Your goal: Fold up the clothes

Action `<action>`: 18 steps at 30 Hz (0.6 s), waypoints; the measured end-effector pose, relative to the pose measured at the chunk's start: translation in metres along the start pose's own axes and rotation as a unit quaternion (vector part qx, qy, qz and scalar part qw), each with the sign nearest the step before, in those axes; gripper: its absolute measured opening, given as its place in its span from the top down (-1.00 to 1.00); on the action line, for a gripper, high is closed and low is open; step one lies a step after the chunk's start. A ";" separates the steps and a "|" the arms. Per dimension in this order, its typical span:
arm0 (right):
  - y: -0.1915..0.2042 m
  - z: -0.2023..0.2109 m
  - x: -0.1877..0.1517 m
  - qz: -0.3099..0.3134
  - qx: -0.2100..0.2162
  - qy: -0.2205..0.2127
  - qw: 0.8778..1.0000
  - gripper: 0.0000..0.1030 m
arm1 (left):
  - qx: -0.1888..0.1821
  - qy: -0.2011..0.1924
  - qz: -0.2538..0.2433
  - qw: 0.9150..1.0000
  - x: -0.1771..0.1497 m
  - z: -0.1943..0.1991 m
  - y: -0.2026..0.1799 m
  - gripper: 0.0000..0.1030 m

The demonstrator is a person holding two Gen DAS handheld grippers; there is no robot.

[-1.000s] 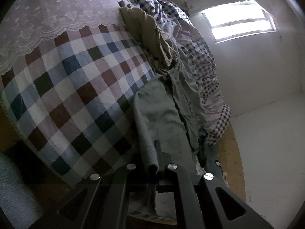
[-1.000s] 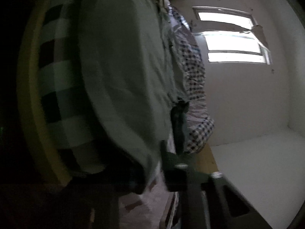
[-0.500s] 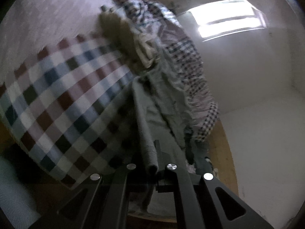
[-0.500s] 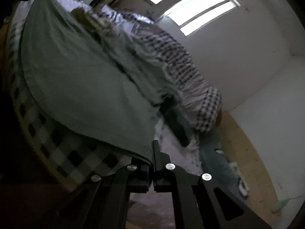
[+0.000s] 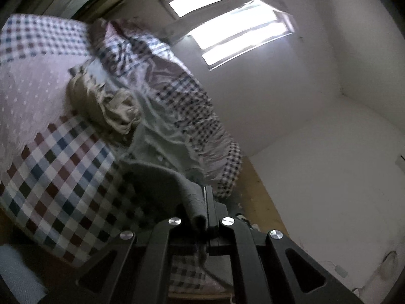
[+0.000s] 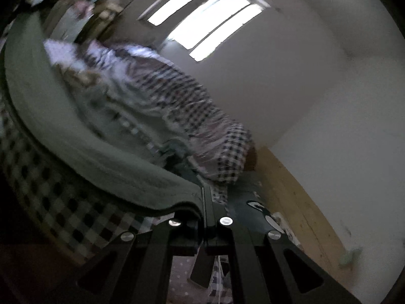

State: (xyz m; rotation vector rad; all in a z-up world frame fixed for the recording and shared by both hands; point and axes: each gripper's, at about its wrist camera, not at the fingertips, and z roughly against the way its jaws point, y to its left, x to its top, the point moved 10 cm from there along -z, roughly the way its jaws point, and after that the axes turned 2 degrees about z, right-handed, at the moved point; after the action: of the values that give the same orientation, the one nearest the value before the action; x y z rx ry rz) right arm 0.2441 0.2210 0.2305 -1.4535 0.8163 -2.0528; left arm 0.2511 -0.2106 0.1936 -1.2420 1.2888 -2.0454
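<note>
A grey-green garment (image 5: 162,177) hangs over the checked bed cover (image 5: 63,177), and its edge runs into my left gripper (image 5: 202,217), which is shut on it. In the right wrist view the same grey-green garment (image 6: 76,131) spreads wide across the left, lifted off the bed, with its hem pinched in my right gripper (image 6: 202,212), also shut. A beige crumpled garment (image 5: 106,109) lies further back on the bed, beside pale green cloth (image 5: 162,129).
A bunched checked quilt (image 5: 182,96) lies along the bed's far side by the white wall under a bright window (image 5: 227,25). A wooden floor strip (image 6: 298,202) and a dark patterned mat (image 6: 253,210) sit beyond the bed's end. Shelves stand at the top left.
Both grippers have lifted and swung with the grey-green garment, so the views now tilt up toward the window. The garment has come up off the bed cover.
</note>
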 end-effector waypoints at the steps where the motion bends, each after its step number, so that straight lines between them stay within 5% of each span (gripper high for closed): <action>1: -0.009 0.005 0.003 -0.006 -0.006 -0.003 1.000 1.00 | -0.006 0.001 -0.005 1.000 -0.001 0.005 -0.008 0.97; 8: -0.045 0.054 0.021 -0.037 -0.041 -0.054 0.997 1.00 | -0.037 0.003 -0.034 0.999 -0.009 0.043 -0.047 0.97; 12: -0.060 0.087 0.031 -0.054 -0.056 -0.093 0.993 1.00 | -0.070 -0.007 -0.012 0.997 -0.014 0.068 -0.069 0.97; 18: -0.057 0.060 0.026 -0.064 -0.027 -0.054 0.996 1.00 | -0.063 -0.015 -0.033 0.997 -0.012 0.058 -0.080 0.97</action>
State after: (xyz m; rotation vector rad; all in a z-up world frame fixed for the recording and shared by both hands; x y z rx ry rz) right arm 0.2897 0.2318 0.3035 -1.6699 0.7590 -2.0368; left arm 0.3148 -0.1923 0.2674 -1.3824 1.3995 -2.0092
